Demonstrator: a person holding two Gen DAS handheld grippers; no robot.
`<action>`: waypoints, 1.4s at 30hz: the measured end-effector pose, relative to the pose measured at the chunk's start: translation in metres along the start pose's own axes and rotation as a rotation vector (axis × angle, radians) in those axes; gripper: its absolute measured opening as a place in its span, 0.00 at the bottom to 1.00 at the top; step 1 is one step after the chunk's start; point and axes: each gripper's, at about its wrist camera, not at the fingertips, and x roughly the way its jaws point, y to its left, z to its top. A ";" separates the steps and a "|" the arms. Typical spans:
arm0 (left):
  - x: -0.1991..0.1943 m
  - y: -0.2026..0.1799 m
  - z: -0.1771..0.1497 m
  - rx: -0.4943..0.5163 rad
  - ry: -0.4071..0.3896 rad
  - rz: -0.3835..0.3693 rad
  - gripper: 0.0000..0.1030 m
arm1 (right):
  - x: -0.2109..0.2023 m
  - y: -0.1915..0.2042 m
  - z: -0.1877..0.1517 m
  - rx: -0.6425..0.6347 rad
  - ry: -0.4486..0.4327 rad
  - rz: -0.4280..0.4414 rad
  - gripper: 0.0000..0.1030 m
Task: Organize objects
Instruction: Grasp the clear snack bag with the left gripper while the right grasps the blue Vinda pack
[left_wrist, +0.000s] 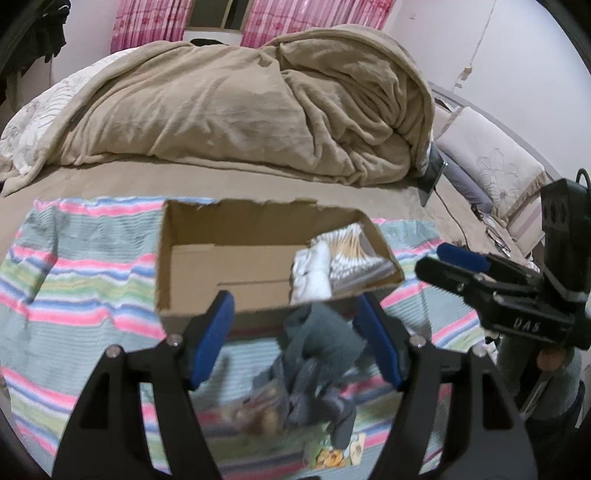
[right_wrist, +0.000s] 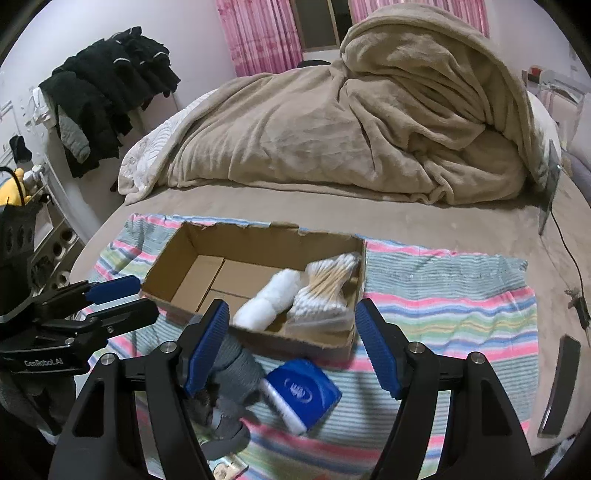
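Observation:
An open cardboard box (right_wrist: 173, 262) (left_wrist: 192, 236) sits on a striped towel (right_wrist: 461, 314) on the bed. A white cloth roll (right_wrist: 266, 302) and a bag of cotton swabs (right_wrist: 325, 291) lie in its right end; both also show in the left wrist view (left_wrist: 314, 273), (left_wrist: 354, 254). In front of the box lie a grey sock bundle (right_wrist: 236, 373) (left_wrist: 325, 343) and a blue packet (right_wrist: 303, 395). My left gripper (left_wrist: 295, 339) is open above the grey bundle. My right gripper (right_wrist: 291, 350) is open and empty above the box's near wall.
A heaped beige blanket (right_wrist: 351, 122) fills the far side of the bed. A small colourful packet (left_wrist: 332, 454) lies on the towel near me. A dark phone-like slab (right_wrist: 557, 387) and a cable (right_wrist: 572, 266) lie at the right. Dark clothes (right_wrist: 103, 99) hang at the left.

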 end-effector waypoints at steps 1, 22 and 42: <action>-0.001 0.001 -0.003 -0.002 0.003 0.005 0.69 | -0.002 0.001 -0.003 0.003 0.001 -0.001 0.72; 0.019 0.027 -0.098 -0.077 0.190 0.043 0.69 | 0.001 0.002 -0.050 0.052 0.076 -0.008 0.72; 0.062 0.013 -0.118 0.016 0.266 0.102 0.70 | 0.044 -0.013 -0.059 0.099 0.148 -0.034 0.72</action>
